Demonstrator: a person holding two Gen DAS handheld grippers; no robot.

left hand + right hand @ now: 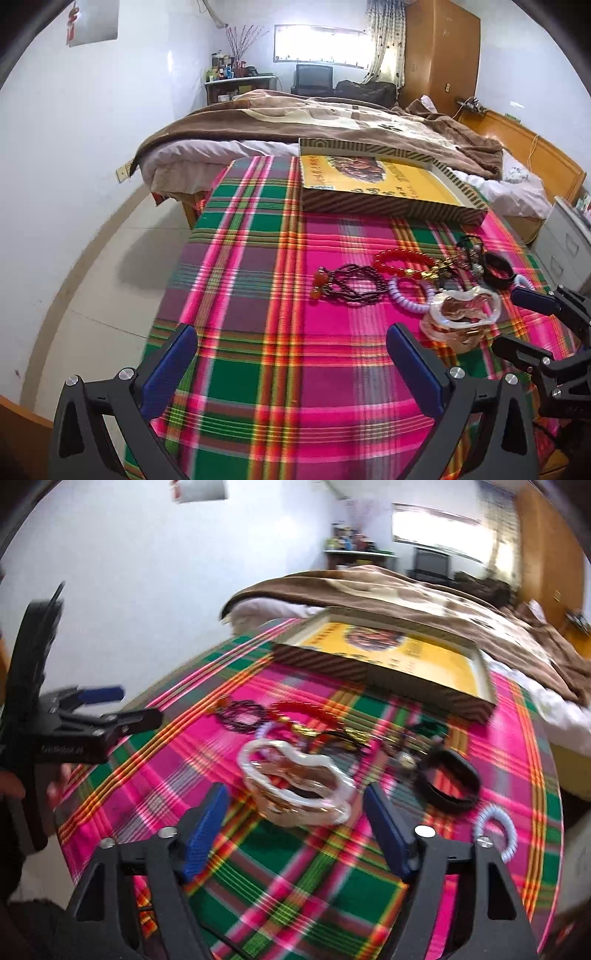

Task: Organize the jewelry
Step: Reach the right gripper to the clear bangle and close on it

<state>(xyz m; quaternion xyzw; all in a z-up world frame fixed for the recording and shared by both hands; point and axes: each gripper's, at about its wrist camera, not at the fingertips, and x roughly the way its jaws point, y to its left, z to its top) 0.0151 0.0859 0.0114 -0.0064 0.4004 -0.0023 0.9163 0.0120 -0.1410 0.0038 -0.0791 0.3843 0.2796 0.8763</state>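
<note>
Left tool (pixel 291 363) nearest, jaws wide, nothing between, over bare plaid cloth (pixel 258 258) on desk. Jewelry pile right of it: dark beads (pixel 354 286), red bracelet (pixel 402 260), lilac coil (pixel 410 299), black bangle (pixel 496 267). Right tool (pixel 295 827) open, empty, clear pouch (pixel 295 782) just ahead, not gripped. Judgement: square jaws on pouch, close gently on rim, lift clear of tangled strands, carry to box (pixel 388 184) behind. Bed (pixel 295 114) beyond desk; wardrobe (pixel 441 48) far right.

Bracelets (pixel 404 266) heaped on plaid cloth near open box (pixel 380 184)
</note>
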